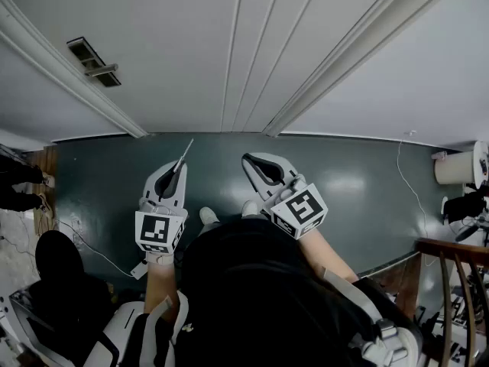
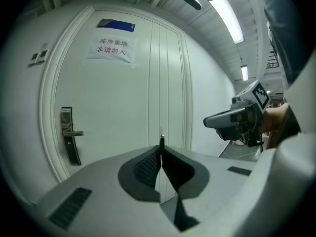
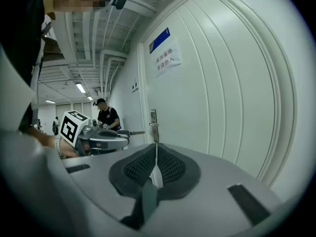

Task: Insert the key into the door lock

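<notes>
My left gripper (image 1: 177,167) is shut on a thin metal key (image 1: 186,151) whose blade sticks out past the jaws toward the white door (image 1: 229,44). In the left gripper view the key tip (image 2: 161,141) rises between the closed pads, well short of the door. The lock plate with its lever handle (image 2: 68,132) sits on the door's left side, to the left of the key and apart from it. In the head view the lock (image 1: 93,61) is at the upper left. My right gripper (image 1: 250,161) is shut on nothing, beside the left one.
A paper notice (image 2: 110,48) and a blue sign (image 2: 117,25) hang on the door. The dark green floor (image 1: 367,189) runs along it. A person in black (image 3: 106,116) stands down the corridor. A wooden railing (image 1: 451,266) is at the right.
</notes>
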Motion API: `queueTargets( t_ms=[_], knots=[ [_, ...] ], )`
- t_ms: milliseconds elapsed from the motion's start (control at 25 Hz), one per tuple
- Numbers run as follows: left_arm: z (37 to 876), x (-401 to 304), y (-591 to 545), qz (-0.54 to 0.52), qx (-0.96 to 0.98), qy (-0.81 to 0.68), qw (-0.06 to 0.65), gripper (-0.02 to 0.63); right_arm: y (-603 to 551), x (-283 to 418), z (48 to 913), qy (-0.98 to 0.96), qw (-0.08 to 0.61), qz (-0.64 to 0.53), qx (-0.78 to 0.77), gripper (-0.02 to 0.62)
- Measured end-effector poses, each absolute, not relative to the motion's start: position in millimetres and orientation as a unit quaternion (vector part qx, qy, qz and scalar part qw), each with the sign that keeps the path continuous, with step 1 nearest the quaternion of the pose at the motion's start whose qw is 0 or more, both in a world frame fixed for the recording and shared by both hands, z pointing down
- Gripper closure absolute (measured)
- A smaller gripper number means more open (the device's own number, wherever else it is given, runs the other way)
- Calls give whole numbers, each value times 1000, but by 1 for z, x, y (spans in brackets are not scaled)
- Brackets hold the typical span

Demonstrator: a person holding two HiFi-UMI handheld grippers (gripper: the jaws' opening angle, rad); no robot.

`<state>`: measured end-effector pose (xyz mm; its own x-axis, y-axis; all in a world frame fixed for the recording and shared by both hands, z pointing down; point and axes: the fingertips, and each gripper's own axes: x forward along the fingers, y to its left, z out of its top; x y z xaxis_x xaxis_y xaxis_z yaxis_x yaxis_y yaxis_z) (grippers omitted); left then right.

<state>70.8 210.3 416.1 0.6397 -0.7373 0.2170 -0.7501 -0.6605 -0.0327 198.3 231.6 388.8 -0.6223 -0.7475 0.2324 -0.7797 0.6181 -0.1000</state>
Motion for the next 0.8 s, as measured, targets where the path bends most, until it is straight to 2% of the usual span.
queueTargets(
  t_ms=[800],
  knots=[
    [434, -22, 178, 91, 906, -411, 50, 595, 200, 115, 402, -886, 84, 110, 443, 577]
  ],
)
